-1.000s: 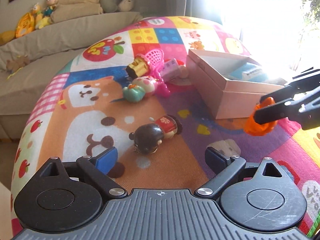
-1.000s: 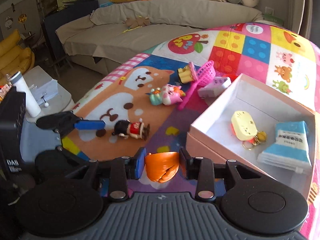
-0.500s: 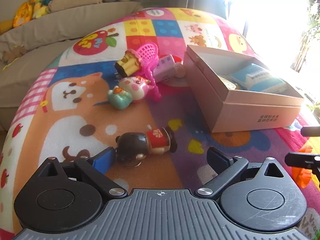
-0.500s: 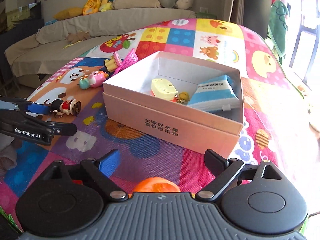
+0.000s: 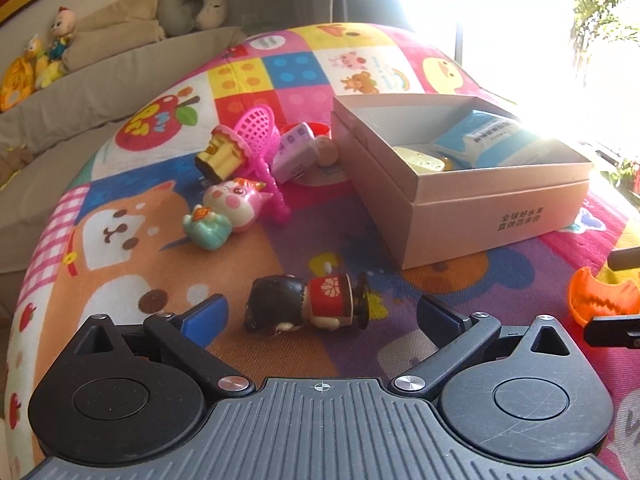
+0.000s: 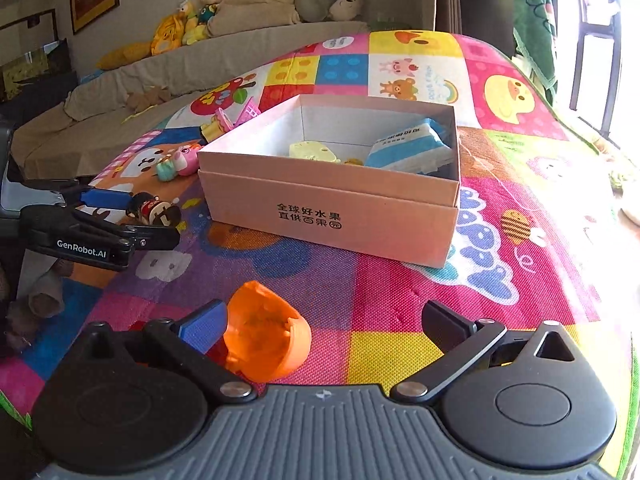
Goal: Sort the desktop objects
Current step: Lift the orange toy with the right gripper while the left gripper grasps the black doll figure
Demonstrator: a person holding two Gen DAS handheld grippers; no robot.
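A dark-haired doll in red [image 5: 308, 304] lies on its side on the colourful mat, between the fingers of my left gripper [image 5: 320, 312]. Its jaws are opening and the pads stand clear of the doll. An orange half-shell [image 6: 264, 336] rests on the mat against the blue left pad of my right gripper [image 6: 326, 320]. That gripper's jaws are also opening and do not grip the shell. Beyond both stands the open pink box [image 6: 320, 216], holding a yellow toy [image 6: 312, 152] and a blue pack [image 6: 412, 148]. The right wrist view shows the left gripper [image 6: 120, 216] around the doll [image 6: 154, 208].
Left of the box [image 5: 480, 216] lie a pig toy [image 5: 236, 204], a pink net racket [image 5: 260, 136], a yellow cake toy [image 5: 220, 152] and a purple toy house [image 5: 296, 152]. A sofa with plush toys [image 6: 192, 20] runs behind. The mat drops off at the near left.
My right gripper let go of the orange shell, which now lies on the mat in front of the box. My left gripper moved forward so the doll lies between its wider fingers.
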